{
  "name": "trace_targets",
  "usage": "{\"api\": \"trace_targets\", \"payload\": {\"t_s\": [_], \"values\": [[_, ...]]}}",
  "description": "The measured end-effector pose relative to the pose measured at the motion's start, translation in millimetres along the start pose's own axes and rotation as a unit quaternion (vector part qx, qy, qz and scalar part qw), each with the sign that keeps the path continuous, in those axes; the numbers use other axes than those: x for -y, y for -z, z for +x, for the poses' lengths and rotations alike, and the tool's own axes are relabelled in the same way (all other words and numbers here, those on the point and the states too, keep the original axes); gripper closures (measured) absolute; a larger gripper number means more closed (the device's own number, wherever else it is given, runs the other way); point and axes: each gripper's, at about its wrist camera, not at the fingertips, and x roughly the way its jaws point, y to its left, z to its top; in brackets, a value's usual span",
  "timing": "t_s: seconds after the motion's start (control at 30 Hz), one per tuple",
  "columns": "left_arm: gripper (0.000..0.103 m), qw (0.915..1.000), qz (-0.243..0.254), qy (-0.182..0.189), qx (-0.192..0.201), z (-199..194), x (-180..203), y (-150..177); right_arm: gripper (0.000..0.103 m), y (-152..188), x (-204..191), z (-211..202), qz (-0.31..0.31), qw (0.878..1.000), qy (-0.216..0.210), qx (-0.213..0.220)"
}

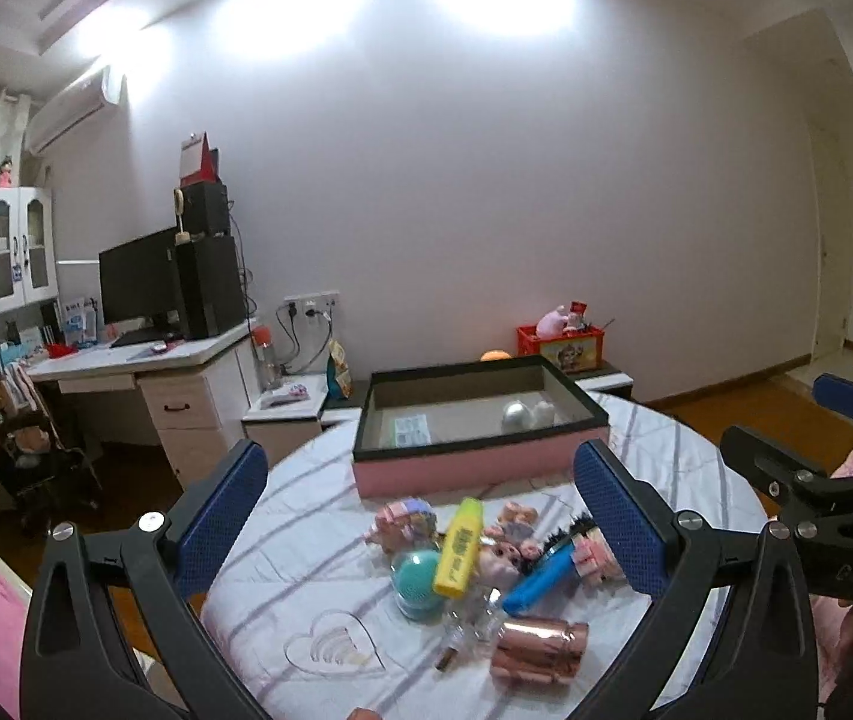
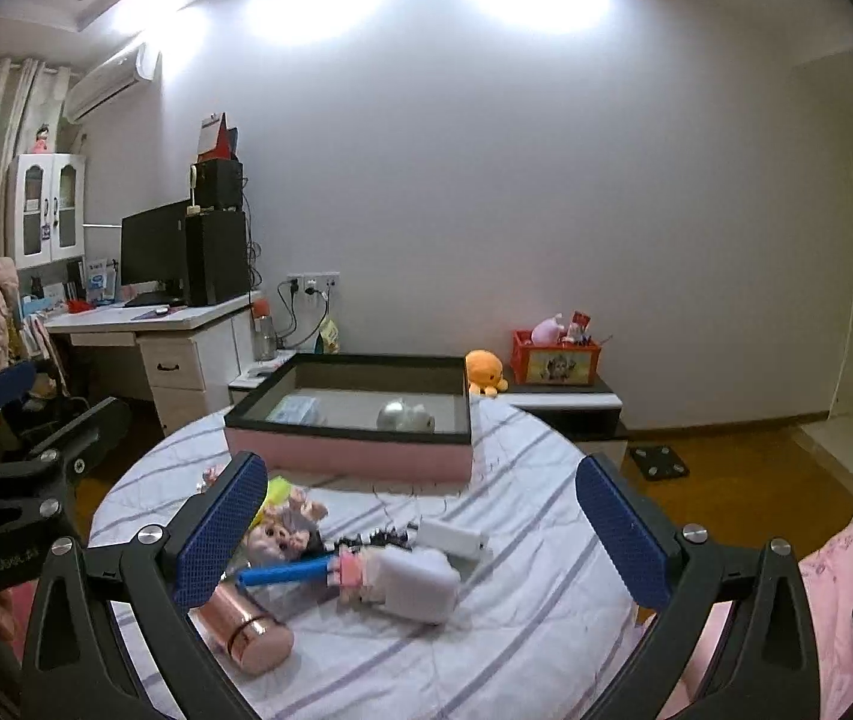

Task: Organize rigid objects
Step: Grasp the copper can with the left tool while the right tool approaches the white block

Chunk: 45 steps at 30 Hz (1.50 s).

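Both grippers, left (image 1: 420, 516) and right (image 2: 423, 516), hang with fingers spread, empty, above the toy pile (image 1: 486, 546) on the striped bench (image 2: 534, 630); beyond it sits the pink box (image 2: 348, 450)

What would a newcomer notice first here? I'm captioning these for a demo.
The pink box with a black rim at the table's far side, holding a silver ball. In front of it lies a toy heap with a yellow tube, blue brush and copper bottle. Both claws frame it, open.
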Motion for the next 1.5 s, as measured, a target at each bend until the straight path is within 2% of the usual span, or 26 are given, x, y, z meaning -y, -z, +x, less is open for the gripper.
{"api": "trace_targets", "payload": {"t_s": [0.2,0.37,0.5,0.7,0.8,0.87,0.9,1.0,1.1,1.37,1.4,1.43,1.47,1.5], "values": [[0.000,0.9979,0.011,0.023,-0.060,16,16,35,0.000,24,11,2,0.003,1.000,0.016,-0.027],[0.000,0.9900,0.016,0.050,-0.131,39,30,74,0.000,51,23,21,0.016,0.997,0.030,-0.075],[0.000,0.9837,0.032,0.055,-0.168,57,43,96,0.000,69,30,37,0.027,0.993,0.031,-0.111],[0.001,0.9811,0.032,0.064,-0.180,71,49,102,0.000,83,39,51,0.044,0.989,0.029,-0.137],[0.019,0.9778,0.024,0.076,-0.194,80,49,102,0.000,84,41,56,0.051,0.988,0.028,-0.144],[0.021,0.9779,0.037,0.071,-0.193,83,52,103,0.000,85,41,60,0.052,0.987,0.027,-0.149],[0.026,0.9780,0.044,0.068,-0.192,83,54,103,0.000,86,42,62,0.053,0.987,0.028,-0.151],[0.032,0.9782,0.054,0.068,-0.189,84,57,102,0.000,86,42,68,0.057,0.986,0.024,-0.154],[0.046,0.9769,0.031,0.096,-0.188,82,50,98,0.000,86,41,76,0.061,0.985,0.018,-0.160],[0.047,0.9714,-0.008,0.133,-0.196,80,32,91,0.000,85,32,112,0.094,0.976,-0.021,-0.194],[0.048,0.9724,-0.008,0.132,-0.192,78,30,90,0.001,86,31,116,0.100,0.974,-0.027,-0.200],[0.048,0.9733,-0.006,0.128,-0.190,77,29,88,0.009,87,31,119,0.104,0.974,-0.030,-0.201],[0.048,0.9744,-0.005,0.125,-0.186,75,27,86,0.024,87,31,121,0.107,0.973,-0.031,-0.203],[0.048,0.9745,-0.006,0.128,-0.184,74,25,84,0.032,88,31,123,0.108,0.972,-0.033,-0.207]]}}
